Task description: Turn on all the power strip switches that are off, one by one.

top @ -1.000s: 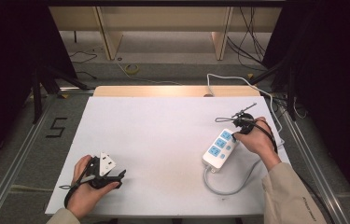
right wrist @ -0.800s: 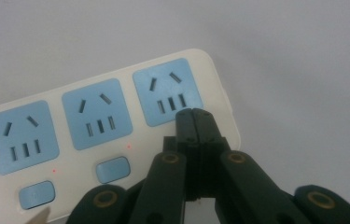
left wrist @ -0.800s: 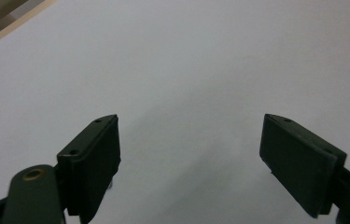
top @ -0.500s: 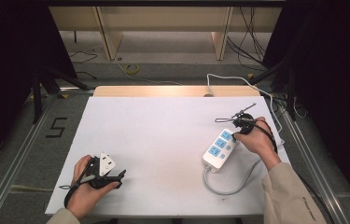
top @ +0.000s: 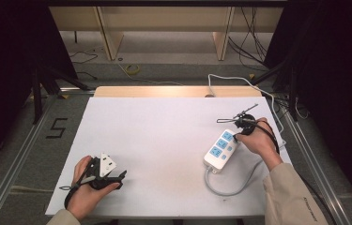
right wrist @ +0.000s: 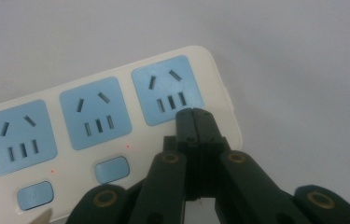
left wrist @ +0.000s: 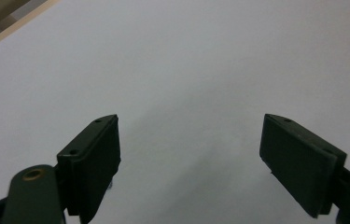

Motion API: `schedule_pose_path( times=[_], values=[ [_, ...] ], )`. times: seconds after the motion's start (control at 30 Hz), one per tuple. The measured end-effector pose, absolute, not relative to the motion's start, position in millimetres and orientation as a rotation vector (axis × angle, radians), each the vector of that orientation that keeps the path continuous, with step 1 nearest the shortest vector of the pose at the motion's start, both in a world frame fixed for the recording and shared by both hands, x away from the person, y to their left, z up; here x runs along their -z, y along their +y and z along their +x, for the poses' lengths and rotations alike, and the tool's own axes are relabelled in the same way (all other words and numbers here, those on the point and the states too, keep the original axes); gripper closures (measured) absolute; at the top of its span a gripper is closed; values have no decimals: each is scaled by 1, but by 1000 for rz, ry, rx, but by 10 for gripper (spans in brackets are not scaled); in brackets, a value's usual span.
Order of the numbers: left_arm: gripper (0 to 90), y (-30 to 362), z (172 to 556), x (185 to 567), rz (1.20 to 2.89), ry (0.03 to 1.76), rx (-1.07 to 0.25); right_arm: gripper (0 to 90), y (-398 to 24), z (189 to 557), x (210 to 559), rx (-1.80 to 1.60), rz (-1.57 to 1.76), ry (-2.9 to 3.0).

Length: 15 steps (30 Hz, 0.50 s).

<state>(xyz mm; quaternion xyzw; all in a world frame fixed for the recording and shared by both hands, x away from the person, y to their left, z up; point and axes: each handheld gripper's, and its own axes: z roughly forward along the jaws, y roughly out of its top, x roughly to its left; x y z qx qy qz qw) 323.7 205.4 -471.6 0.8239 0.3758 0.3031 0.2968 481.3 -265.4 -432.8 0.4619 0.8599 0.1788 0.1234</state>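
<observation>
The white table (top: 164, 140) is lying bare at its middle; the power strip (top: 221, 149) is resting at its right (three blue sockets, none plugged). The right gripper (right wrist: 194, 122), jaws pressed together, is hovering over the end socket, likely pressing a switch. The left gripper (left wrist: 189, 154) is idling, jaws wide, holding nothing.

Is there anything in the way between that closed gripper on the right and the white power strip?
Nothing visible. The right gripper, jaws shut, sits right over the power strip, by the end blue socket; whether it touches is unclear.
</observation>
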Motion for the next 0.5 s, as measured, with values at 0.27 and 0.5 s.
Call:
schedule_pose_path(
  times=[0.27, 0.5],
  values=[
    [203, 206, 324, 472, 2181, 1004, -808, 900, -265, 481, 433, -515, 1344, 2506],
    [202, 206, 324, 471, 2183, 1001, -811, 900, -265, 481, 434, -508, 1337, 2504]
  ],
)
